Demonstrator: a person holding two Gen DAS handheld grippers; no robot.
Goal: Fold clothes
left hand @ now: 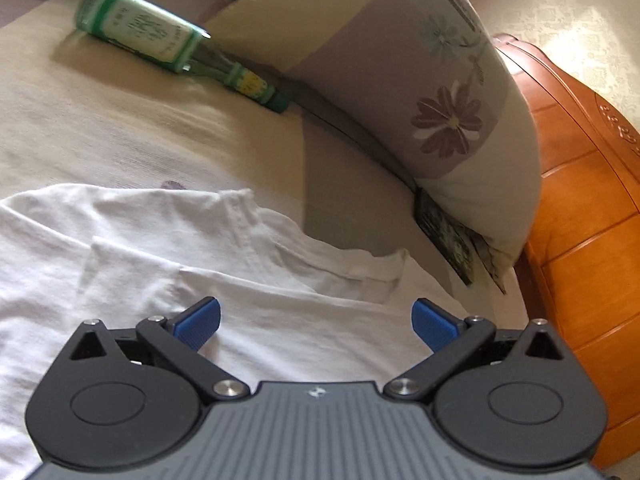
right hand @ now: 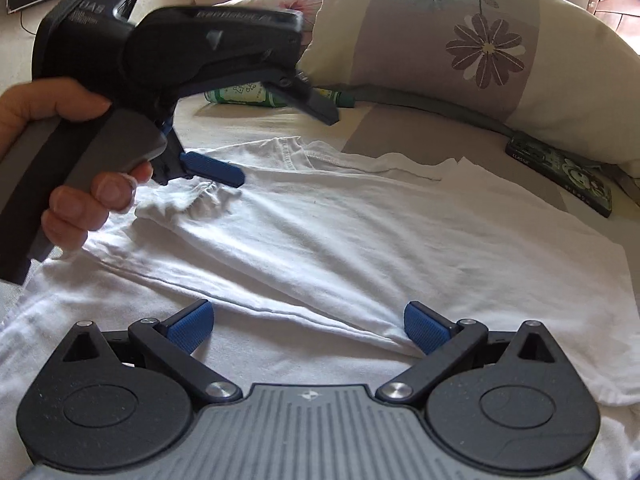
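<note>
White cotton T-shirt spread on the bed, part-folded, under both grippers.

One long side flap already lies over the body, its crease running between the right gripper fingers. Both it and the left gripper stand wide and empty above the cloth. Next, I judge, each must close on an edge to fold again.

Both wrist cams low, fwd over shared white shirt, pillow.

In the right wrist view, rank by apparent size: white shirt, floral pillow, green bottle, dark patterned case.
1. white shirt
2. floral pillow
3. dark patterned case
4. green bottle, though the left claw partly hides it and it lies farther away.
</note>
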